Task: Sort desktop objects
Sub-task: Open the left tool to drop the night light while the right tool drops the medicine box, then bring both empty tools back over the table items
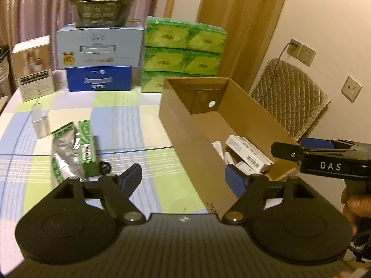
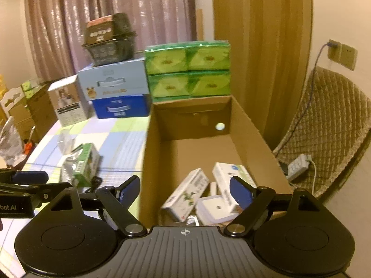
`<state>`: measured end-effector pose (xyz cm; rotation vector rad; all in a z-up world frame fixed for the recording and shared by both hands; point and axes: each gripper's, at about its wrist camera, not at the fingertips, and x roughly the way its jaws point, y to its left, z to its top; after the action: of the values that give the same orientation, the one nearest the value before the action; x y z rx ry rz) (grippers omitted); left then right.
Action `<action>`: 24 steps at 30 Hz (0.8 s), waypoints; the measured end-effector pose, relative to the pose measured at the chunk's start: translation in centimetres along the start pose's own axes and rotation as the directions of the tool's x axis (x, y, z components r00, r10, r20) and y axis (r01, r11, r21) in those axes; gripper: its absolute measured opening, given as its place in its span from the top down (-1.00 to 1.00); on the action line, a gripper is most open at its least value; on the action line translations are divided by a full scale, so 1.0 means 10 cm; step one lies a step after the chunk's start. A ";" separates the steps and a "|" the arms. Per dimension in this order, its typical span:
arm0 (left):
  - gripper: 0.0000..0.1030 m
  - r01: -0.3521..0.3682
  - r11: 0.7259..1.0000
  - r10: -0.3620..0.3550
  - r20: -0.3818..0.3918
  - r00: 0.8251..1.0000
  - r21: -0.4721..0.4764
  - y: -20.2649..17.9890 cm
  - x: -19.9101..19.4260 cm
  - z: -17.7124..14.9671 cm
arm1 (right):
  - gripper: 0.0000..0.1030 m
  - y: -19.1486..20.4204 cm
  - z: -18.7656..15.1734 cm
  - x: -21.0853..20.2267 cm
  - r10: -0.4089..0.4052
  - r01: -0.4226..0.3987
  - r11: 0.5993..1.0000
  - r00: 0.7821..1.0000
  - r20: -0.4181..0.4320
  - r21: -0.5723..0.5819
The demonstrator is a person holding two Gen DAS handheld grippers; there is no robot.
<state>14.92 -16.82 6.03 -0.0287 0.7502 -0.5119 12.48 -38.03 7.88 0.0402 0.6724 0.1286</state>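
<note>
Both grippers fill the near edge of their own views with fingers spread wide and nothing between them. From the left wrist camera, the left gripper (image 1: 183, 176) hangs over the near corner of the cardboard box (image 1: 185, 139), one blue pad above the tablecloth and the other just inside the box wall. From the right wrist camera, the right gripper (image 2: 184, 188) hangs over the near end of that same box, above the things already lying inside: a white packet with green print (image 2: 185, 194), a white carton (image 2: 228, 173) and a square white case (image 2: 214, 207) (these lie jumbled together, touching).

Out on the checked tablecloth (image 1: 129, 120), left of the box, lie a green carton (image 1: 87, 148), a crumpled silver pouch (image 1: 62, 153) against it, a small black cap (image 1: 104, 167) just beside the carton's near end, and a clear plastic container (image 1: 40, 122) a little farther back.

Along the table's far edge stand stacked blue boxes (image 1: 99, 60) and green tissue packs (image 1: 180, 48).
</note>
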 end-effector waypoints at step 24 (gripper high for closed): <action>-0.59 -0.117 0.989 0.121 0.036 0.992 -0.087 0.72 -0.73 -0.23 | -0.68 0.91 0.00 -0.10 0.111 -0.109 0.989 0.994 0.011 -0.102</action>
<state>12.02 -6.79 7.59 -0.0726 0.7286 -0.3646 10.71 -29.16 9.20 -0.0189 0.6459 0.2678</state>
